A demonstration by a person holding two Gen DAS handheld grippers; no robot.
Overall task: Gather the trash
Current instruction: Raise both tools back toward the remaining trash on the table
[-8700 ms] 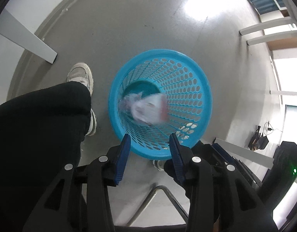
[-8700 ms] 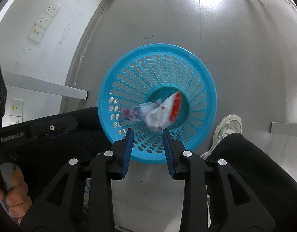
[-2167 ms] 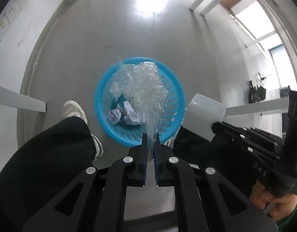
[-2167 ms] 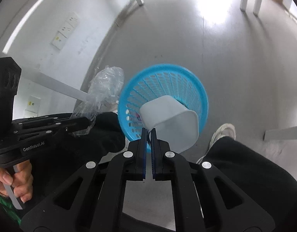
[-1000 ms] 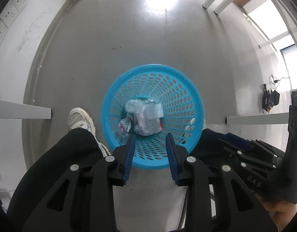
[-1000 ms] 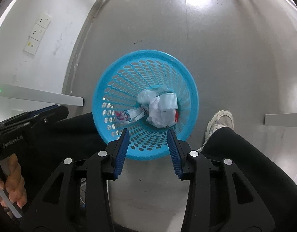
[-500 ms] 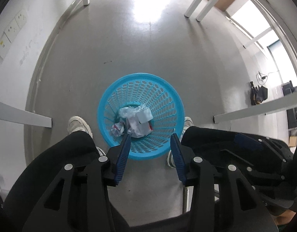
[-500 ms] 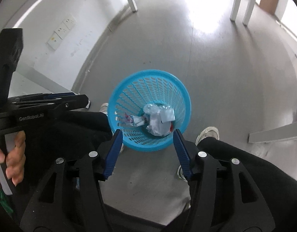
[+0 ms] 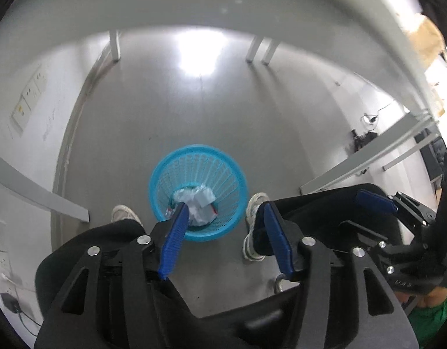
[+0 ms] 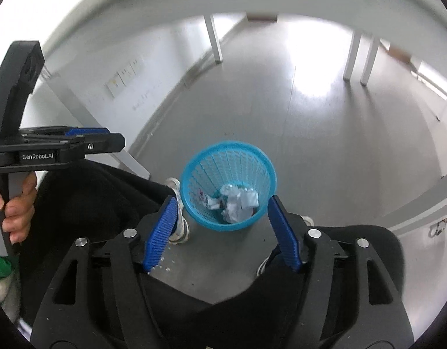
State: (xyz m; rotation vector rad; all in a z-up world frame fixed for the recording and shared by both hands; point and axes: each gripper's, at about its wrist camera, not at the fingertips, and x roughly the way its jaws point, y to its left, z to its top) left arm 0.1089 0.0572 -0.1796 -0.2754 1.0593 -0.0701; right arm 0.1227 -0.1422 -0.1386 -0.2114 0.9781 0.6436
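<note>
Lifted higher, our left gripper (image 9: 223,232) and right gripper (image 10: 222,228) gape wide, empty; trash (image 10: 238,199) fills blue basket (image 10: 194,186), task seemingly finished.

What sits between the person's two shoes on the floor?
The blue basket stands between the left shoe and the right shoe, with crumpled trash inside. The left wrist view shows it best; both claws are open above it.
</note>
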